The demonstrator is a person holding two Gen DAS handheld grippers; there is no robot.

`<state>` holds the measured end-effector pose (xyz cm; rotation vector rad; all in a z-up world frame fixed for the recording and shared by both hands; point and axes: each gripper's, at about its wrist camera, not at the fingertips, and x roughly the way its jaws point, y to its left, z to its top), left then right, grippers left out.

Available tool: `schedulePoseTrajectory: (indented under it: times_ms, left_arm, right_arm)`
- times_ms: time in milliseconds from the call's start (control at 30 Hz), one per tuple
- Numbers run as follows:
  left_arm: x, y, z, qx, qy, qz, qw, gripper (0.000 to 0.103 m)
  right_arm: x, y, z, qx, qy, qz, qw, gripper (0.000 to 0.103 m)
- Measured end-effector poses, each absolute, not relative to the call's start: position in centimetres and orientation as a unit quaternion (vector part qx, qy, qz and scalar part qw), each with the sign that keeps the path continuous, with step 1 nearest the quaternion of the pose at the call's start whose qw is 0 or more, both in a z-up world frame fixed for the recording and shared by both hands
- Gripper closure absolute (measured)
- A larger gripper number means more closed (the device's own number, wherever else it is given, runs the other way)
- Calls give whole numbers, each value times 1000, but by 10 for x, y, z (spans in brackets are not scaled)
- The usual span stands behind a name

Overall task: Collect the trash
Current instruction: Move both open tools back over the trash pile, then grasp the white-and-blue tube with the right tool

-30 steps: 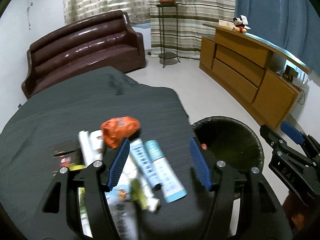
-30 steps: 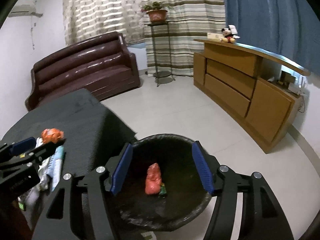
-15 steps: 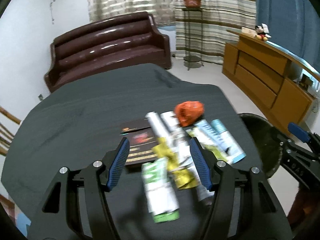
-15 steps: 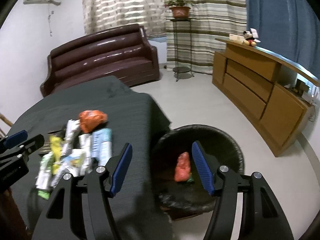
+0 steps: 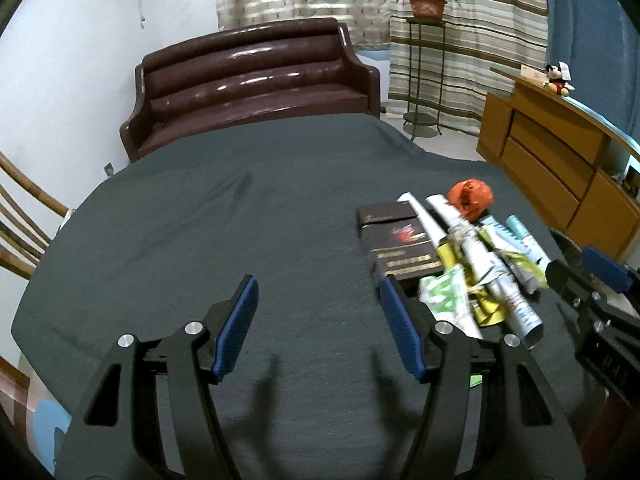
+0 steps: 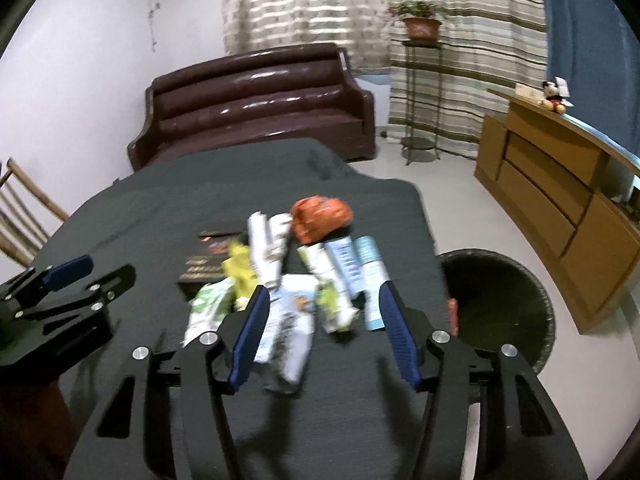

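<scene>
Dark cloth (image 5: 240, 240) beneath spread left tongs (image 5: 316, 320) now — right tongs (image 6: 320, 320) narrowing, empty, over wrappers (image 6: 296, 312).

Orange wrapper (image 6: 321, 218) (crumpled), striped curtains (image 6: 460, 44).

A brown leather sofa (image 5: 256, 80) faces white walls, striped curtains (image 5: 460, 12) and a wooden sideboard (image 5: 552, 160).
</scene>
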<state>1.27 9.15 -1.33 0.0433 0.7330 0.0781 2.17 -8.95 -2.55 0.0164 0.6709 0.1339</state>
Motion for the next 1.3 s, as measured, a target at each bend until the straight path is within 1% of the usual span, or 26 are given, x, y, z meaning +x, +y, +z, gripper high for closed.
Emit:
schedulePoseTrajectory:
  times_ms: [67, 267, 367, 433, 500, 633, 933, 1300]
  left_arm:
    - [12, 98, -18, 20, 362, 38, 931, 41]
    - [11, 104, -25, 10, 369, 28, 929, 41]
    - [11, 103, -27, 10, 371, 19, 928, 41]
    - [10, 101, -28, 9, 373, 14, 928, 41]
    - [10, 99, -28, 8, 373, 9, 928, 41]
    - [9, 96, -29, 5, 373, 3, 928, 40]
    - [8, 85, -28, 6, 373, -17, 928, 40]
    - [10, 68, -28, 6, 376, -38, 926, 40]
  right_arm:
    - [20, -80, -32, -4, 334, 69, 940, 50]
    - [23, -67, -48, -14, 358, 65, 931, 61]
    - [23, -65, -52, -16, 363, 62, 930, 71]
    - [23, -63, -55, -14, 369, 64, 927, 81]
    - [21, -61, -56, -14, 370, 63, 927, 82]
    - [18, -61, -56, -14, 361, 63, 930, 91]
    - [7, -58, -47, -24, 336, 54, 940, 94]
    - [-2, -68, -30, -12, 311, 53, 949, 95]
